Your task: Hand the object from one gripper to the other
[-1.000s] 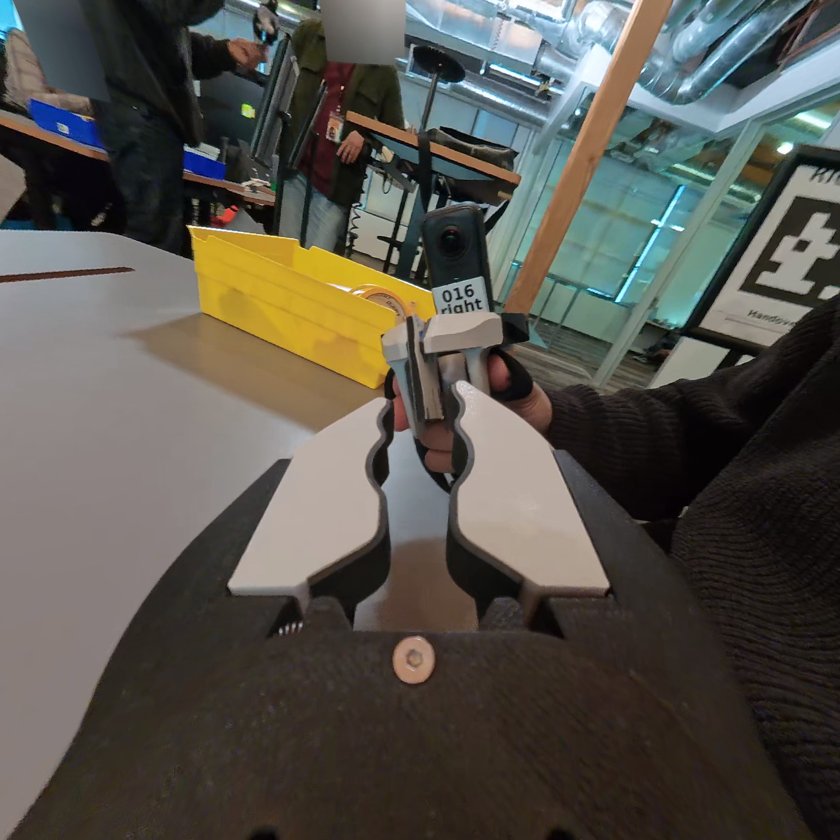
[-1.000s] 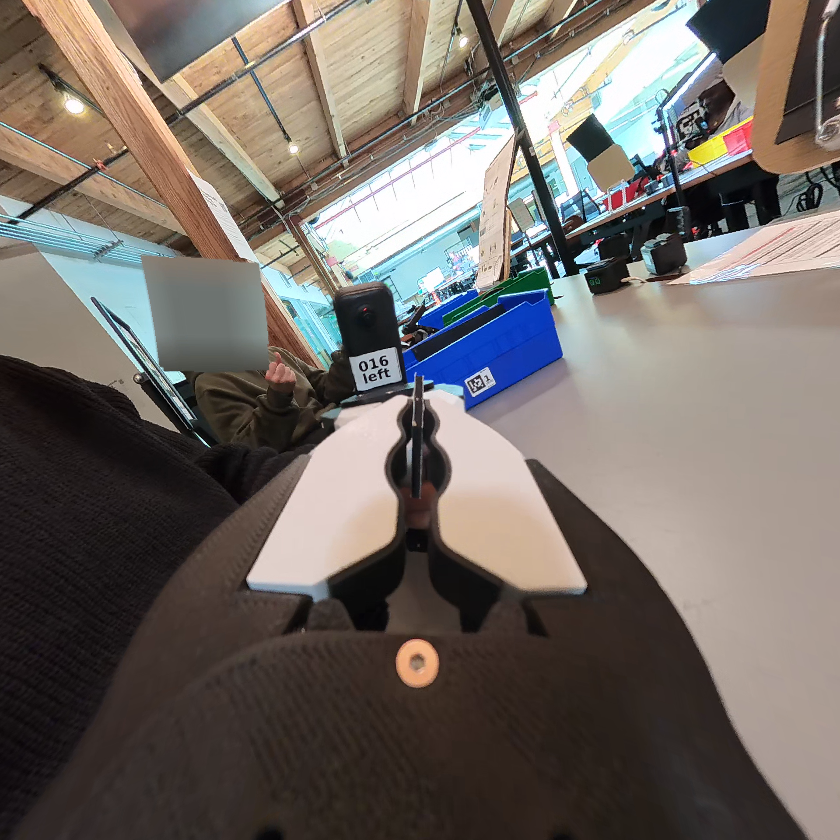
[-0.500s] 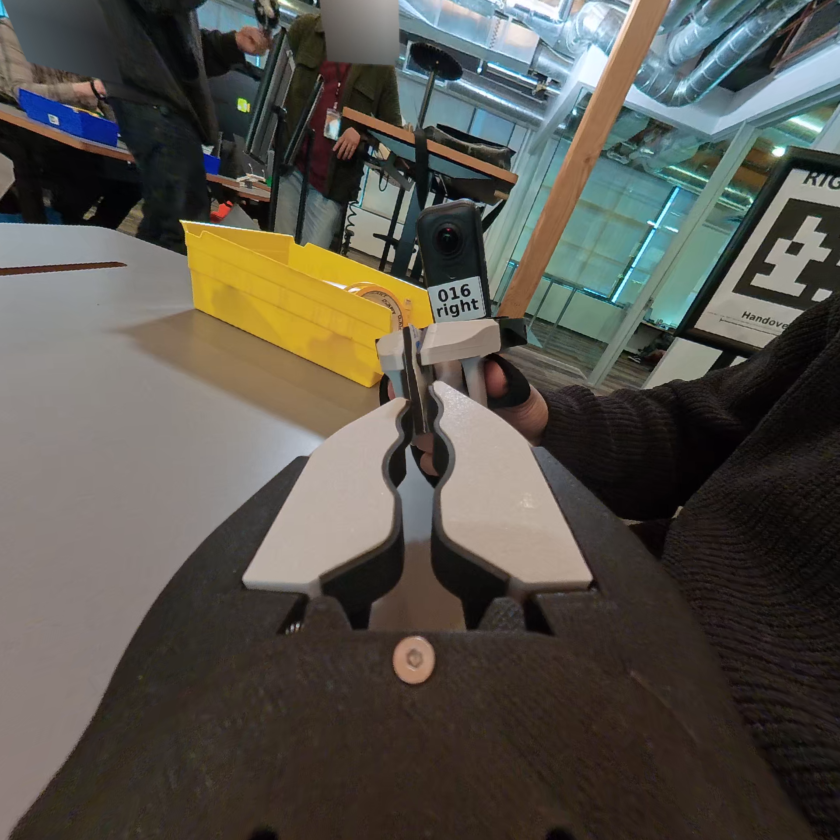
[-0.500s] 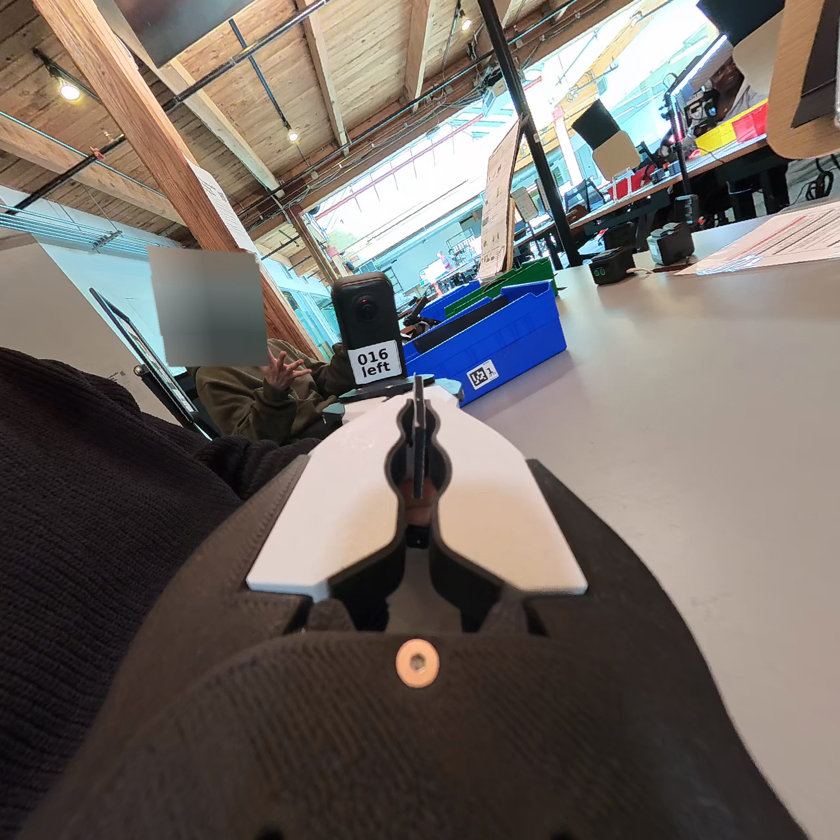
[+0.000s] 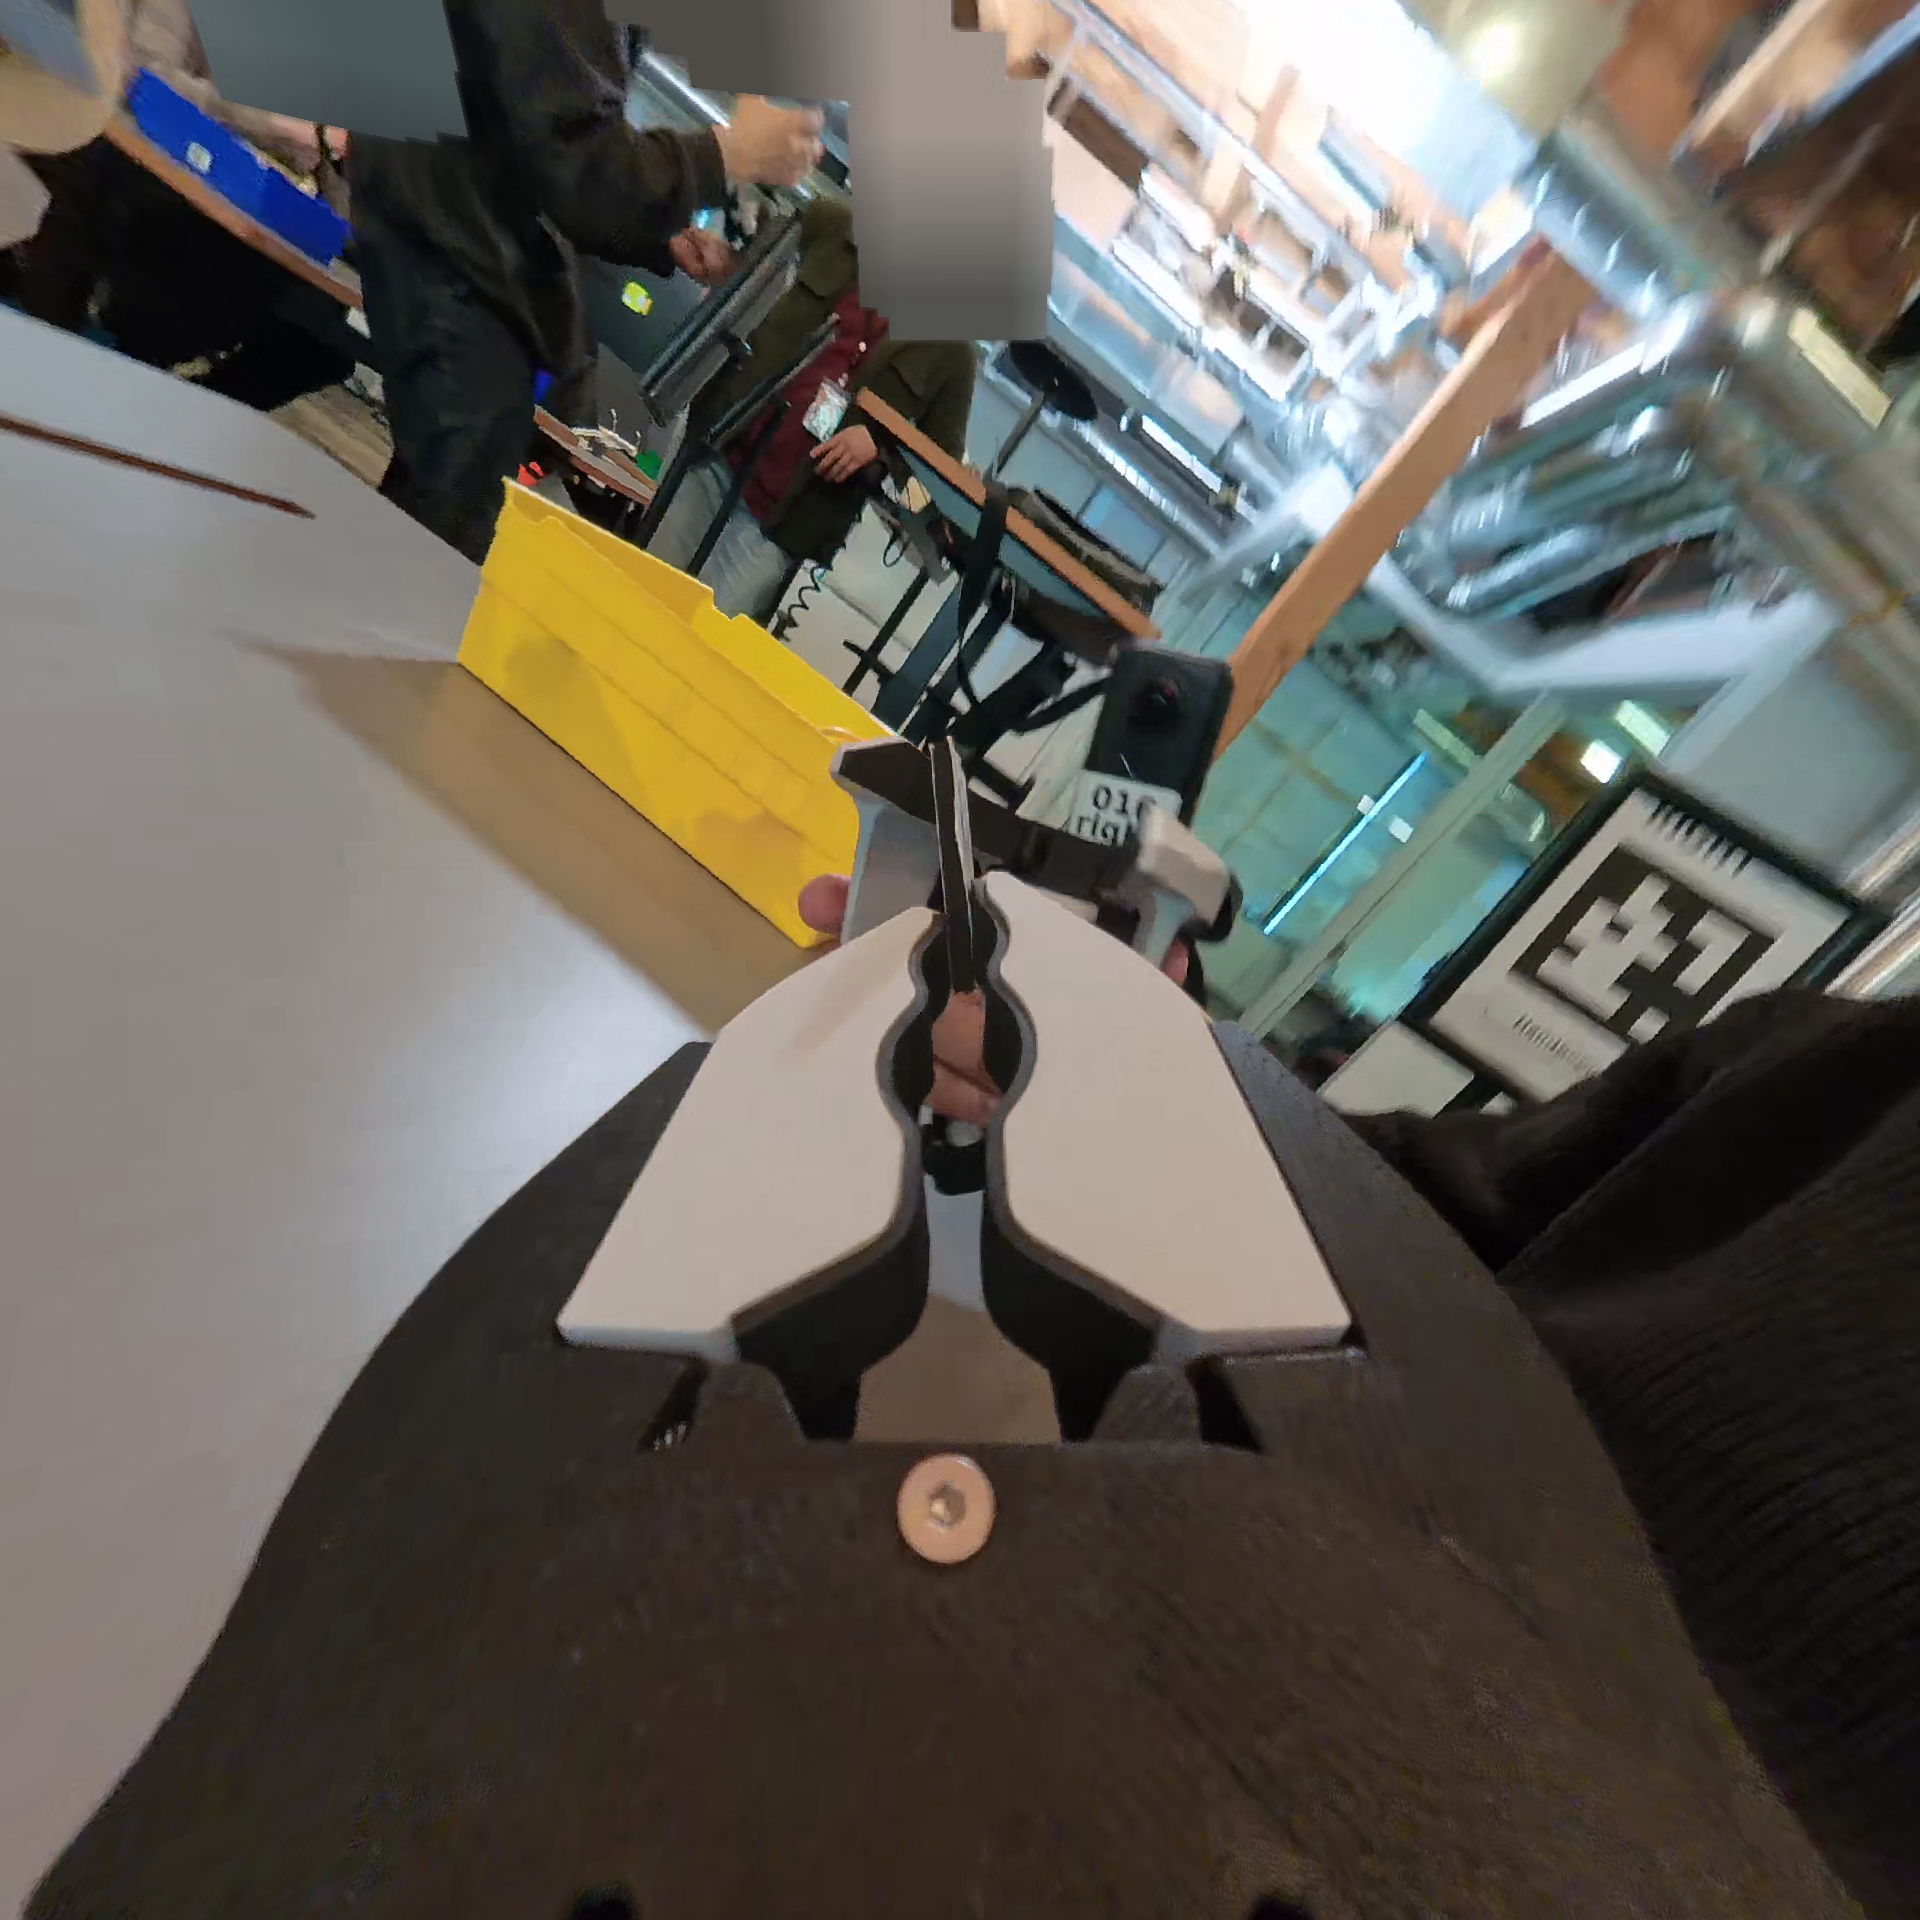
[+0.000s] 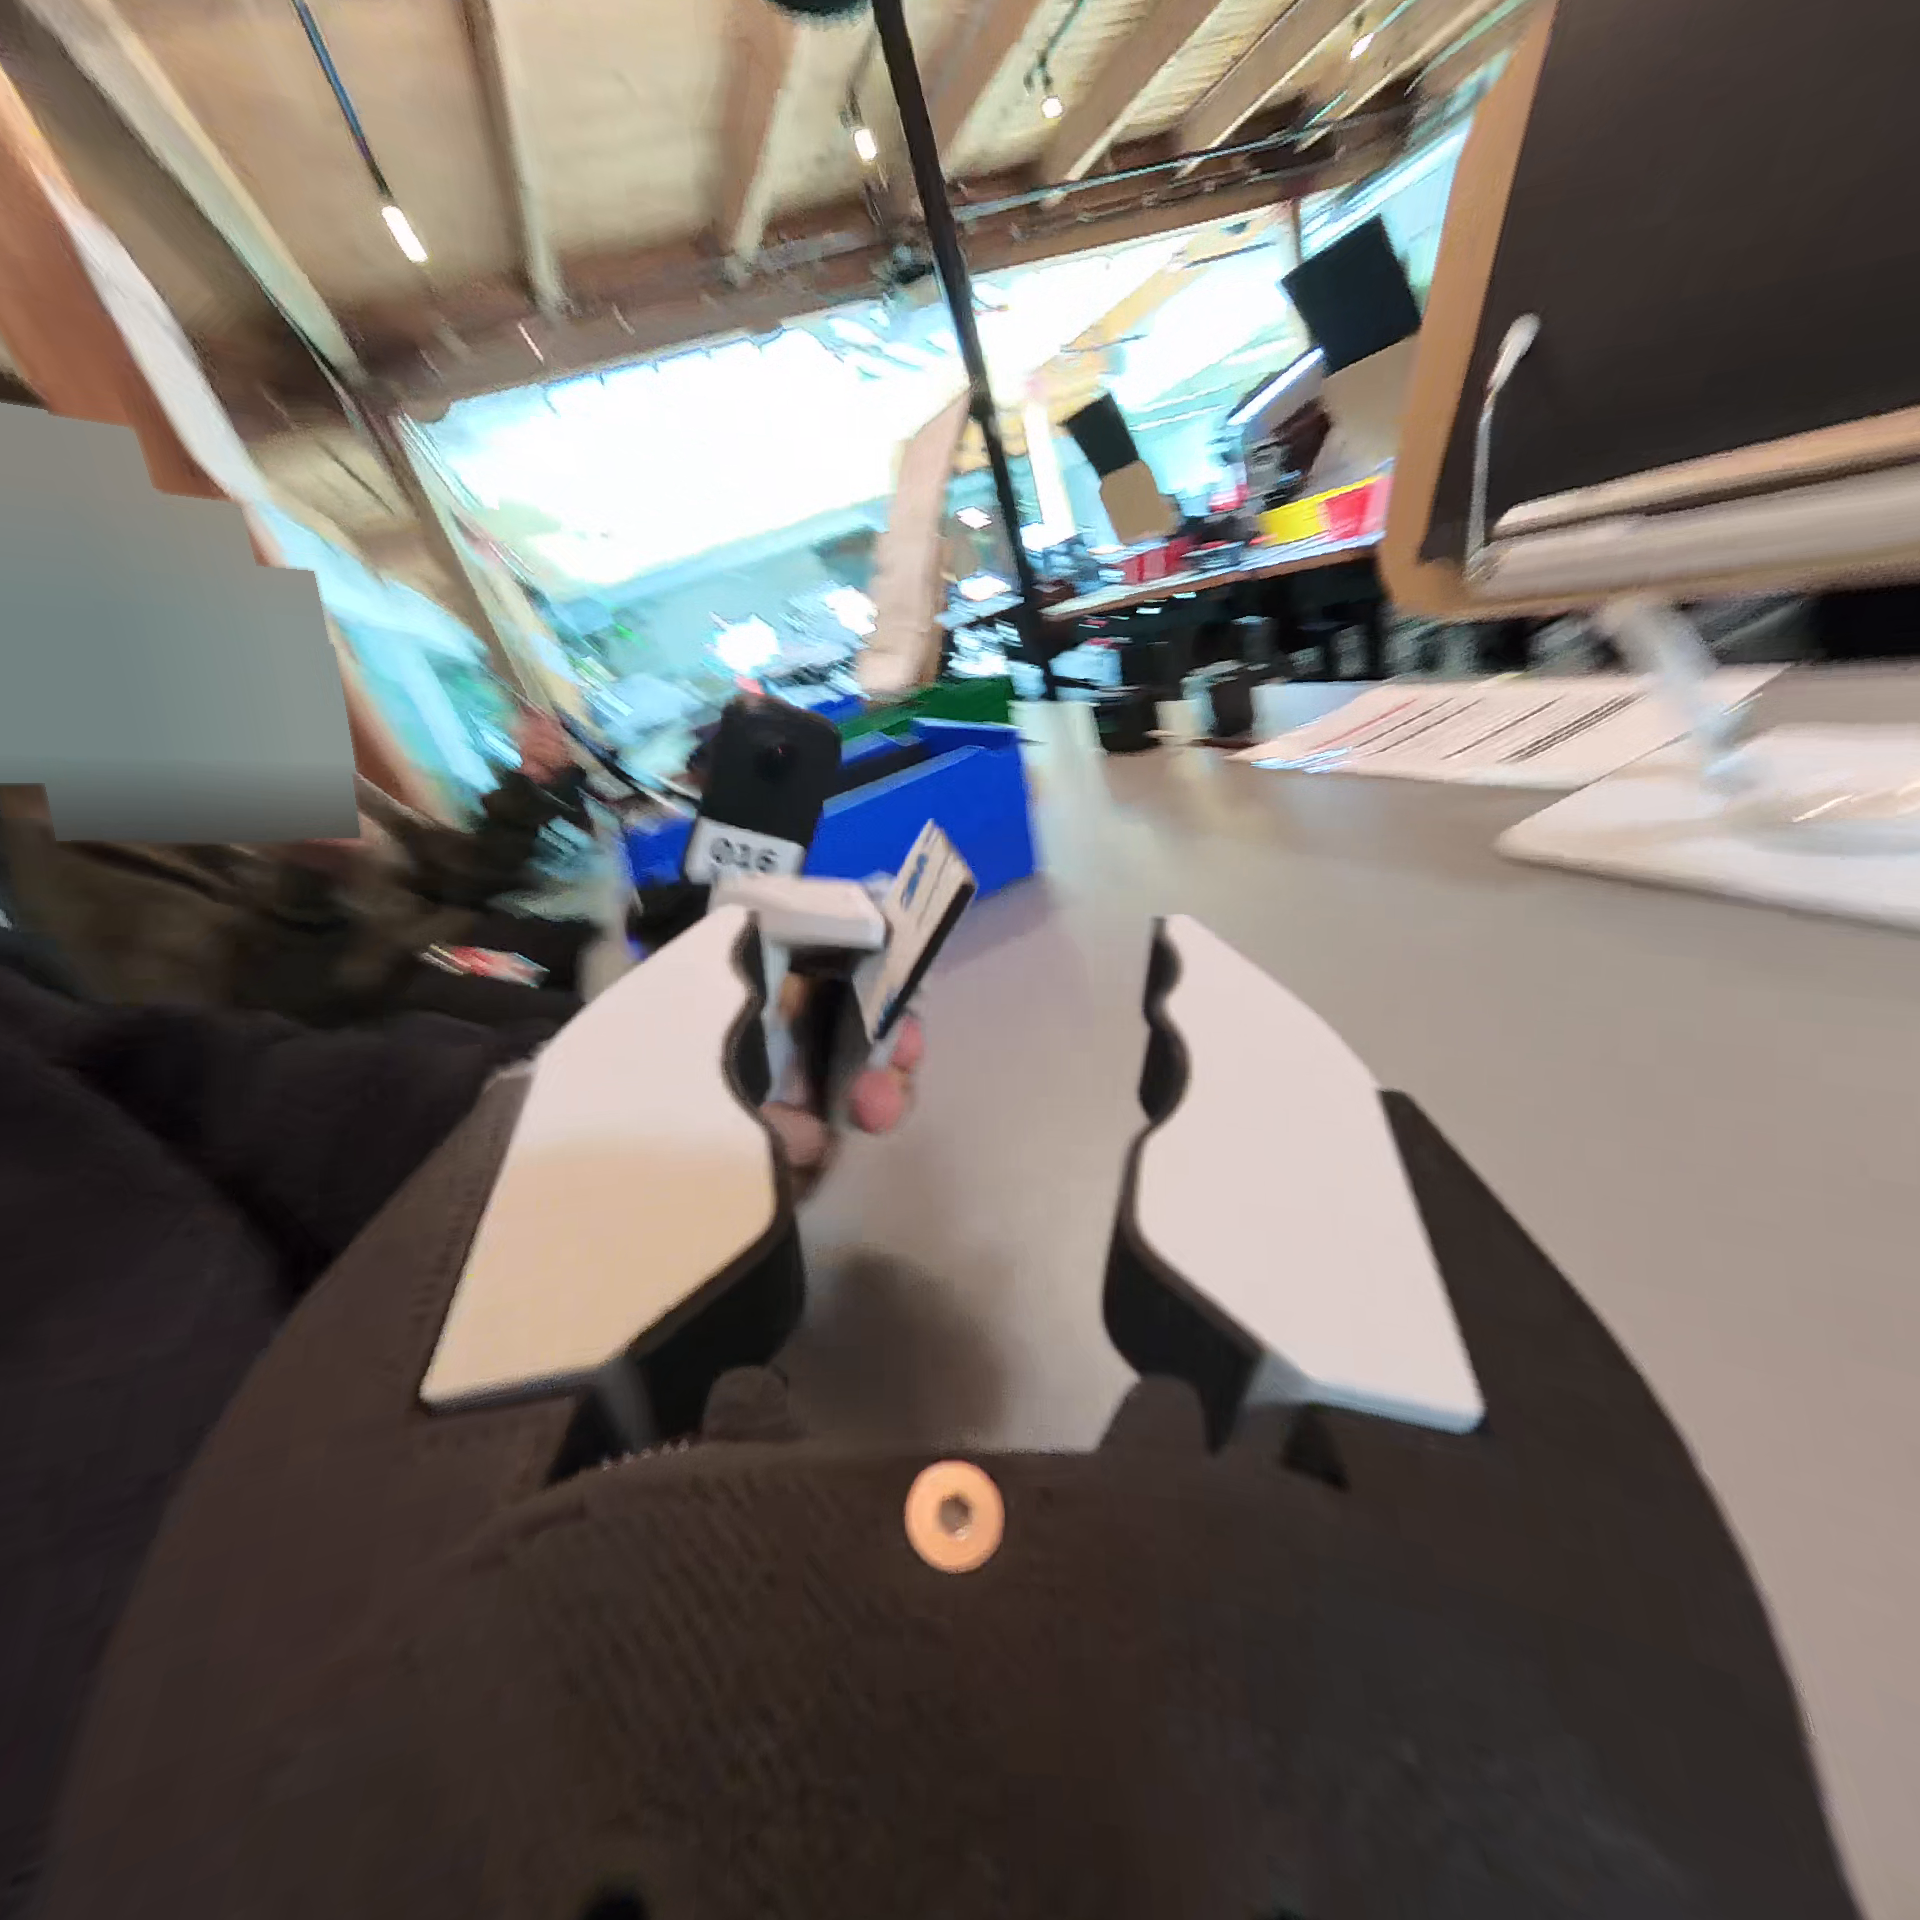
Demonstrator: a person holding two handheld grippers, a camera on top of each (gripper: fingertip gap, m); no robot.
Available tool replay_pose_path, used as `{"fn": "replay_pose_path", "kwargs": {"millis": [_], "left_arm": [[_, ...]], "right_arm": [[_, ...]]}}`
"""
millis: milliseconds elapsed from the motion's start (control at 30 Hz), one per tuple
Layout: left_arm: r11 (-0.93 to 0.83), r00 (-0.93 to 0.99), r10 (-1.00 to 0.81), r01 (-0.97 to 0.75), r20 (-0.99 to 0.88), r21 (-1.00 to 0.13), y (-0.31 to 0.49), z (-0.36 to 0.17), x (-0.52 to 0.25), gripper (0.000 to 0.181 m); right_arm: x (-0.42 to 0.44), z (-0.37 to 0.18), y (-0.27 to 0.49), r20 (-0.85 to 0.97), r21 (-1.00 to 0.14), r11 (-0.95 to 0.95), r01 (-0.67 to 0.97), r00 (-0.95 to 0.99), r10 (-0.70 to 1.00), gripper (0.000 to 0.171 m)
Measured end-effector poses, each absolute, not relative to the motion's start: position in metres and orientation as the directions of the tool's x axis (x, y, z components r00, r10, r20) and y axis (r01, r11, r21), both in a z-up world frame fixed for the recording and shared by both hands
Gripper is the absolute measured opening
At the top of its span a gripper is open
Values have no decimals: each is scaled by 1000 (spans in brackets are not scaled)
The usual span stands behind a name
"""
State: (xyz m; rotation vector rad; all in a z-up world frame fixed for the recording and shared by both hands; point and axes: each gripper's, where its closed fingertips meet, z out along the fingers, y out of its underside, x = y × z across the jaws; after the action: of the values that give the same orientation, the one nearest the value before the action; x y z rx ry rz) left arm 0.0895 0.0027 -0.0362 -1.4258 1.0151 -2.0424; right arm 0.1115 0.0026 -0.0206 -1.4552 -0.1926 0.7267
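Observation:
The object is a thin flat card (image 5: 951,831), dark along its edge in the left wrist view and white with blue marks in the right wrist view (image 6: 920,935). My left gripper (image 5: 956,914) is shut on the card's lower part, and the card stands up between its tips. My right gripper (image 6: 951,930) is open wide and empty. In the left wrist view the right gripper (image 5: 1029,842) sits just behind the card, its fingers spread to either side and clear of it. In the right wrist view the left gripper (image 6: 868,935) holds the card tilted, near my left finger.
A yellow bin (image 5: 644,707) stands on the grey table (image 5: 208,935) ahead of the left gripper. A blue bin (image 6: 935,800), papers (image 6: 1507,727) and a white stand base (image 6: 1714,831) lie on the table (image 6: 1455,1091). People stand in the background. My two grippers' fingertips are within a few centimetres of each other.
The right gripper was shut on the card; it has opened and let go. The left gripper has closed on the card and now holds it alone. Both views have swung and blurred.

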Motion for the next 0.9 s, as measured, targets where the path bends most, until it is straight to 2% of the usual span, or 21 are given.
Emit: {"fn": "replay_pose_path", "kwargs": {"millis": [167,400,567,900], "left_arm": [[-806,-378,-527,-63,761,-589,16,-38,88,4],[-885,-420,-330,-173,846,-431,8,-44,90,5],[-884,-434,-262,-250,862,-395,-3,-48,92,5],[-872,-447,-242,-289,861,-394,-7,-48,90,5]], "right_arm": [[103,-27,1,42,-998,54,18,871,490,70],[89,-44,1,334,-939,77,336,831,444,67],[88,-46,0,418,-903,98,418,805,421,61],[92,-47,-1,431,-896,95,433,798,421,48]]}}
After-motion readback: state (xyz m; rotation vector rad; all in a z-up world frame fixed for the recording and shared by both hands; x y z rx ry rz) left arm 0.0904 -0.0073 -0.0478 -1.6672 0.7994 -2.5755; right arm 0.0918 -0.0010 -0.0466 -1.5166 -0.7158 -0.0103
